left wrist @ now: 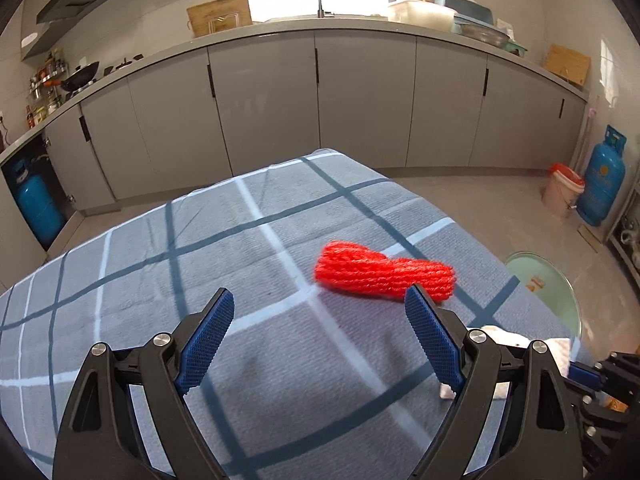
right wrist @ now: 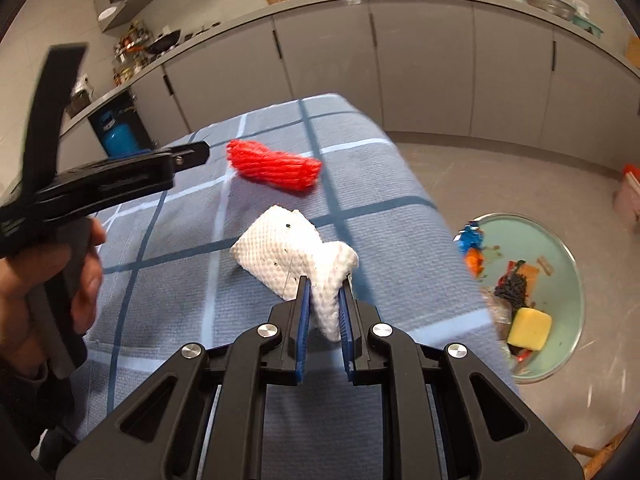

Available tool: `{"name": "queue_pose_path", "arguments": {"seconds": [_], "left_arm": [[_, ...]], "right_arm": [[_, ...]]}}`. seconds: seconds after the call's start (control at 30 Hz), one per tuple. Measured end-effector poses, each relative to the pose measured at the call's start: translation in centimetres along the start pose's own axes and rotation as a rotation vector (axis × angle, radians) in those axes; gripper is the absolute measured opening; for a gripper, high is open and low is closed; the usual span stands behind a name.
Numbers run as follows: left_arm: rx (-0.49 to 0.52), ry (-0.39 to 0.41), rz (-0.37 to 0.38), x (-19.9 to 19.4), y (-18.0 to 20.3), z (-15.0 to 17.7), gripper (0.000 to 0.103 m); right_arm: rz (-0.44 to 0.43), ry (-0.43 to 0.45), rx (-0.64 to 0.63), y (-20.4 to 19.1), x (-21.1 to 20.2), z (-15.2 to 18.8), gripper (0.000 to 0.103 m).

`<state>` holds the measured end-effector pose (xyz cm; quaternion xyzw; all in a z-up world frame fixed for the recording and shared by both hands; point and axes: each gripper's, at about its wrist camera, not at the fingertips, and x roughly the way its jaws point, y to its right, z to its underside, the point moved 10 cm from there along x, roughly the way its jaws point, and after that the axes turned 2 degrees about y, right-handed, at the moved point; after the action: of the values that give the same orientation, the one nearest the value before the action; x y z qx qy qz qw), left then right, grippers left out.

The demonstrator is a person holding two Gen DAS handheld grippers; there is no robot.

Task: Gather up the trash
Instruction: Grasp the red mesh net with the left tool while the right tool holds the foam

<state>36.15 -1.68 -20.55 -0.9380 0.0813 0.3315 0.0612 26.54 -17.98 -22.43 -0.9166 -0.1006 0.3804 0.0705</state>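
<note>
The right gripper has its jaws clamped on a white foam net sleeve, lifted near the tabletop's right edge. Only the right wrist view shows the pale green bin on the floor, filled with scraps. The left gripper hangs with jaws wide apart just short of the ribbed red net sleeve on the checked cloth

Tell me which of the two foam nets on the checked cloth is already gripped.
The white foam net: the right gripper is shut on its near end. The red foam net lies free farther along the cloth, ahead of the open left gripper.
</note>
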Motion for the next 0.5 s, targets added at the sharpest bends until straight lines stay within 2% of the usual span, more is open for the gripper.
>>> {"name": "queue_pose_path", "arguments": {"seconds": [0.2,0.37,0.4,0.43,0.5], "left_arm": [[-0.009,-0.031,0.005,2.7,1.7,-0.5,0.086],[-0.022,-0.058,0.018,4.2,2.5,-0.4,0.082],[-0.023,-0.066,0.021,4.5,2.7,-0.2,0.069],[-0.020,-0.083,0.028,4.9,2.9,0.1,0.051],[-0.016,-0.108,0.043,5.3,3.5,0.8,0.043]], "right_arm": [[0.032,0.074,0.061,2.8,-1.4,-1.4,0.016],[0.040,0.087,0.098,4.6,-1.3,-1.6,0.016],[0.038,0.087,0.101,4.7,-1.3,-1.5,0.016],[0.036,0.086,0.103,4.7,-1.2,-1.4,0.016],[0.032,0.085,0.110,4.8,-1.1,-1.3,0.016]]}}
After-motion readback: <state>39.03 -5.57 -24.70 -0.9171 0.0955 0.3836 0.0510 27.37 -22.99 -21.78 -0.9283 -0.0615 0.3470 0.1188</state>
